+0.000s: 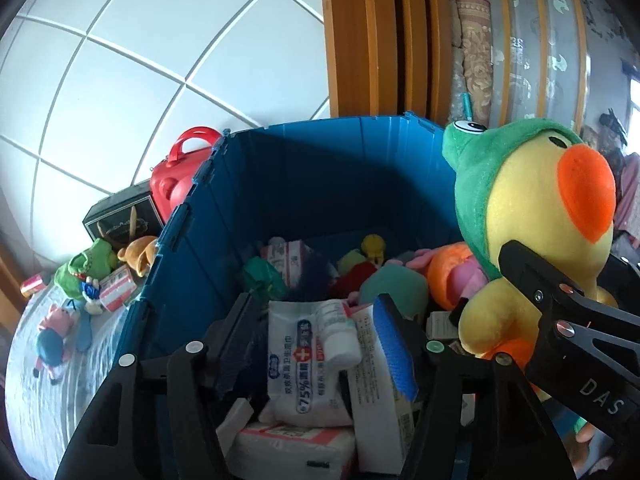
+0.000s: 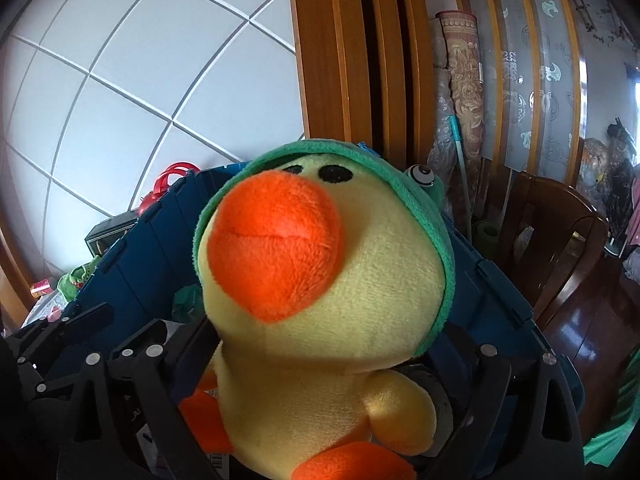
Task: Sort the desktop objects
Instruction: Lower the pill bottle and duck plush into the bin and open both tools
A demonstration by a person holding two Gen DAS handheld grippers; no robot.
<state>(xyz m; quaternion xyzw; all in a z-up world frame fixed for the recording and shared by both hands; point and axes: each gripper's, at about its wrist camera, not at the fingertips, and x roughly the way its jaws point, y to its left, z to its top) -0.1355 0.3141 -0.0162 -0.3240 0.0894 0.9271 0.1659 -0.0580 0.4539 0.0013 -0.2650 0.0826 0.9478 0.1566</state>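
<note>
A: Item 1?
B: Plush duck (image 2: pixel 320 300), fuzzy yellow, rounded orange beak, green frog hood. Upright, long axis vertical, beak facing right tongs (image 2: pixel 320 392), which clench its body above blue bin (image 1: pixel 304 184).
A: Left tongs (image 1: pixel 316 344)?
B: Released, over a white wipes packet (image 1: pixel 300 364).

One blue bin (image 1: pixel 304 184), one duck plush (image 1: pixel 536 216), two tools (image 1: pixel 316 344).

Black left gripper (image 1: pixel 316 340), silver screws, 1 blue ribbed pad (image 1: pixel 394 344).
</note>
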